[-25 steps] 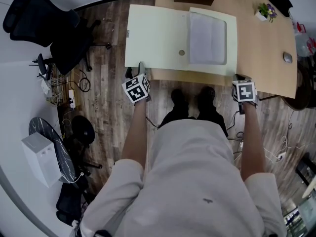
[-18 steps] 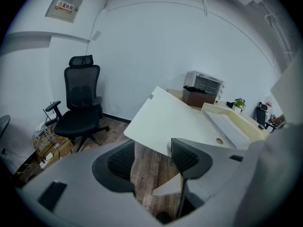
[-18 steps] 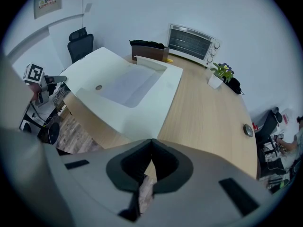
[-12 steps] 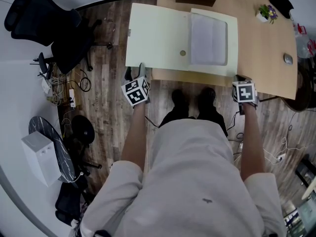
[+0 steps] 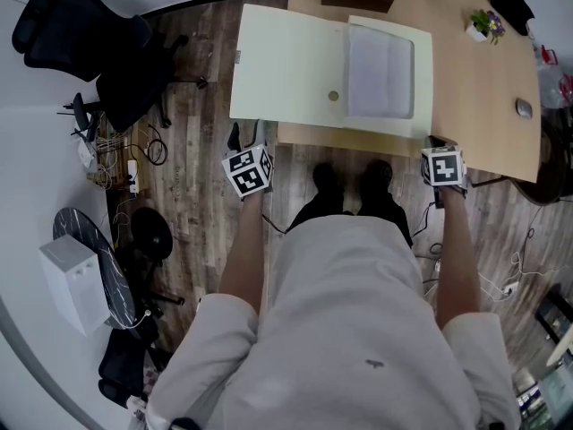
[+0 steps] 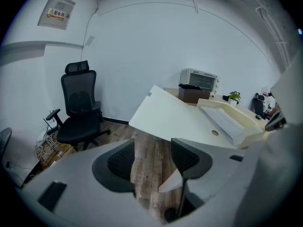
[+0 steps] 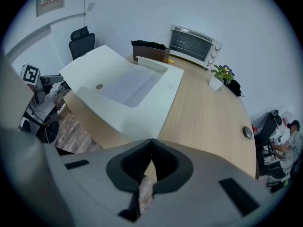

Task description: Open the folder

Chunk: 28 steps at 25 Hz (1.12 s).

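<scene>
Just short of the desk's (image 5: 474,106) near edge, the left gripper (image 6: 152,156) had just been spreading its jaws wide with nothing between them, while the right gripper (image 7: 151,148), at that same edge, had its jaws pressed together on nothing. Farther back the folder (image 5: 291,65) lay open on the desk, its cover hanging unsupported past the desk's left side; a nudge there looked likely to tip it and its sheets (image 5: 378,68) off

1. Wall notice (image 6: 59,12), high and to the left of your left gripper (image 6: 151,161): a red heading over smaller lines, too small for you to read.
2. Marker cube (image 5: 248,169) on that gripper: black-and-white square patterns only, with no letters or numbers.
</scene>
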Tool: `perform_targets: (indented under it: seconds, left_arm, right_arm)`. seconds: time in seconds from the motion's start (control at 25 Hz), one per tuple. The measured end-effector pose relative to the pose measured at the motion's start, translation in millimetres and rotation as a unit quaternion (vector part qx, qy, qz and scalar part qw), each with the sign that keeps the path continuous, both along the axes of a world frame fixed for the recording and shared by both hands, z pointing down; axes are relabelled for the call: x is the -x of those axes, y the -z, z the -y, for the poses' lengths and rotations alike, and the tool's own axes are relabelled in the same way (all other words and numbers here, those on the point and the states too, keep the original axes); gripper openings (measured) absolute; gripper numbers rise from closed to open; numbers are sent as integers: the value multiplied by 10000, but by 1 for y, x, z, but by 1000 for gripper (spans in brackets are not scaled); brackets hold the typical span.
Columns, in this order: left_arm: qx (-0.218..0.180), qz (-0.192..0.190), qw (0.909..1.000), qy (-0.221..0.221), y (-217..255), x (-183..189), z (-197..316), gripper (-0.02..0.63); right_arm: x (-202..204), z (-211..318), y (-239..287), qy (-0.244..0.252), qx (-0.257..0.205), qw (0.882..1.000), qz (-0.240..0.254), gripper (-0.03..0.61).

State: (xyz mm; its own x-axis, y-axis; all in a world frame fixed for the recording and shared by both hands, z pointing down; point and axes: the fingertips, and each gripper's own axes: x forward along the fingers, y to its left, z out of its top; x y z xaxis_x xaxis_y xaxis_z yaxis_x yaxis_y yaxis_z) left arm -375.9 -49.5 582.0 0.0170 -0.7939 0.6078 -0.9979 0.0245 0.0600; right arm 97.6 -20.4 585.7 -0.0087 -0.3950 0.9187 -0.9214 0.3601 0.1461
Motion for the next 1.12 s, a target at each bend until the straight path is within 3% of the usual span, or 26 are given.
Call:
perform_targets:
  seconds: [0.48,0.88,1.12]
  left_arm:
    - [-96,0,10000,9,16,-22,-19,229]
    - [-260,-6,9997,34,39,-71,-21,227]
    - [-490,-43,9983,-321,60,-121,-11,227]
  right_arm:
    - [3,0,2,200,-56,9997,114,-6]
    - [5,-2,2,658,28,9970,411,-5]
    - [8,-3,3,1031,82,9925,660,-5]
